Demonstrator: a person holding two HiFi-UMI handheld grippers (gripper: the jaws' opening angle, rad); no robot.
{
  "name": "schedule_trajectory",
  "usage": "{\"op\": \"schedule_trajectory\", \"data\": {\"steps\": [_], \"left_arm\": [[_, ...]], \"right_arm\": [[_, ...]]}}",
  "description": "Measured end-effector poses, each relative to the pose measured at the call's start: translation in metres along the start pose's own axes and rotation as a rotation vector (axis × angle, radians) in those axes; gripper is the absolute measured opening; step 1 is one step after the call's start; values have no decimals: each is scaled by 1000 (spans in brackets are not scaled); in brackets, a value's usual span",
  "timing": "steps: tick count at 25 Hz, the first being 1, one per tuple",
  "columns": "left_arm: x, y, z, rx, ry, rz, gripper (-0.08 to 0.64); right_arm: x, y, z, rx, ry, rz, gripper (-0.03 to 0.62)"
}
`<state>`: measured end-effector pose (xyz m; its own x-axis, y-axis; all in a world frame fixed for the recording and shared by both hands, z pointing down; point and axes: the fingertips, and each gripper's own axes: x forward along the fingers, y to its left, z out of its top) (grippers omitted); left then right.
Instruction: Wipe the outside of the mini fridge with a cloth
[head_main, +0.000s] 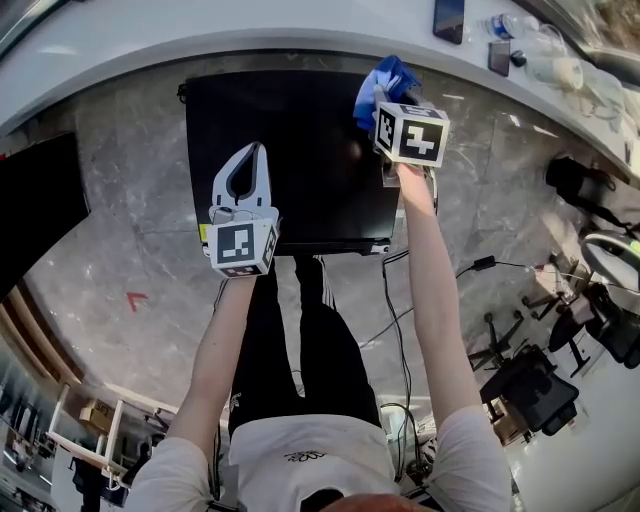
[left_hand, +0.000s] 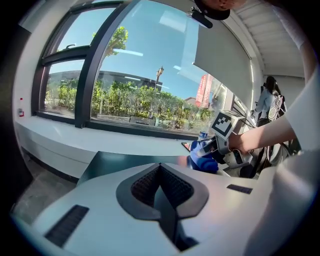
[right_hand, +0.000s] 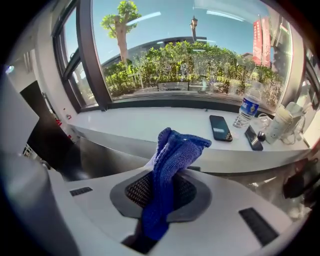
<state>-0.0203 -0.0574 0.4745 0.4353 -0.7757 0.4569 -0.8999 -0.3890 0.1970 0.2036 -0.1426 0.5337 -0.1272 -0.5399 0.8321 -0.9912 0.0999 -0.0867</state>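
Note:
The black mini fridge (head_main: 300, 180) stands below me against the curved white sill, its flat top facing up. My right gripper (head_main: 384, 100) hovers over the fridge's back right corner, shut on a blue cloth (head_main: 386, 78) that bunches up past the jaws. In the right gripper view the cloth (right_hand: 170, 160) stands up between the shut jaws of that gripper (right_hand: 165, 187). My left gripper (head_main: 247, 160) hangs over the fridge's left front part, shut with nothing in it. The left gripper view shows its jaws (left_hand: 160, 170) closed together, the fridge top (left_hand: 125, 161) ahead, and the cloth (left_hand: 204, 158) at the right.
A white sill (head_main: 250, 35) runs behind the fridge with a phone (head_main: 449, 18), a water bottle (head_main: 512, 25) and small items on it. A black cabinet (head_main: 35, 205) is at the left. Cables (head_main: 400, 300) and office chairs (head_main: 530, 385) lie to the right on the floor.

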Motion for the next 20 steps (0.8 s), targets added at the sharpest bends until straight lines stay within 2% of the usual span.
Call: {"op": "schedule_trajectory", "data": {"steps": [7, 15, 17, 20], "left_arm": [[3, -26, -7, 1, 14, -17, 5], [5, -31, -12, 20, 16, -18, 5], [4, -28, -10, 20, 8, -11, 5], [0, -17, -8, 8, -5, 10, 5]], "right_arm": [[-17, -58, -12, 19, -1, -79, 81], [-20, -89, -21, 53, -6, -146, 81], [-32, -91, -13, 69, -47, -152, 81], [-62, -69, 14, 93, -161, -94, 81]]}}
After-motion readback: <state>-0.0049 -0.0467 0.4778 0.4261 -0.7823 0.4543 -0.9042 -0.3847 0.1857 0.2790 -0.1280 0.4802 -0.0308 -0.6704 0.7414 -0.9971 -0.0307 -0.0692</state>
